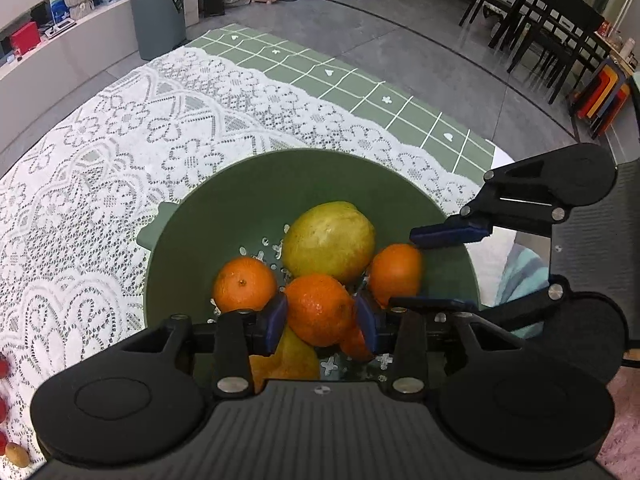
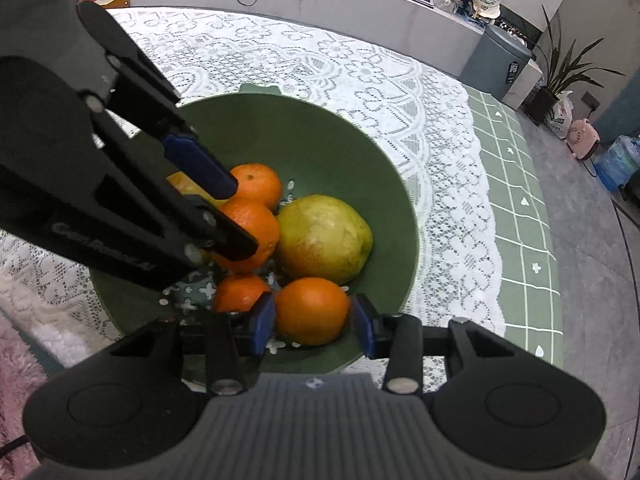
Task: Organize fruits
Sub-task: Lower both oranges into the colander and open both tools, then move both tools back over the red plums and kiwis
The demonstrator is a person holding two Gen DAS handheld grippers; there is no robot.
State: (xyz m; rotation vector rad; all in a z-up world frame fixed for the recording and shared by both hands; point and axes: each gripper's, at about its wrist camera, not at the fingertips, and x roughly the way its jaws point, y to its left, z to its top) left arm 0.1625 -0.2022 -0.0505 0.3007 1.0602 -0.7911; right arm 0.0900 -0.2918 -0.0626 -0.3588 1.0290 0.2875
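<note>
We see a round green plastic colander bowl (image 1: pixel 248 200) with small cross-shaped holes in its bottom, standing on a surface covered with a white lace cloth (image 1: pixel 120 140) over a green grid-patterned cloth (image 1: pixel 360 92). Inside it lie a large yellow-green pear-like fruit (image 1: pixel 329 240) and several round orange mandarins.

Our left hand-held gripper (image 1: pixel 321 320) points steeply down into the colander bowl. Its blue pads (image 1: pixel 276 320) sit on either side of the middle mandarin (image 1: pixel 318 308), touching or very nearly touching its skin; we cannot tell whether they press on it. That mandarin rests against the pear-like fruit, with the stem-up mandarin (image 1: pixel 244 284) just beside it on the left and part of a yellow fruit (image 1: pixel 296 354) showing below it.

Our right hand-held gripper (image 2: pixel 313 322) also reaches into the colander bowl, its blue pads (image 2: pixel 262 324) flanking the near mandarin (image 2: pixel 312 310). The left pad appears to touch the fruit, while a thin sliver seems to show at the right pad, so we cannot say that it is clamped. This near mandarin lies just beside the pear-like fruit and next to a small mandarin (image 2: pixel 240 292) close to the bowl's holes.
</note>
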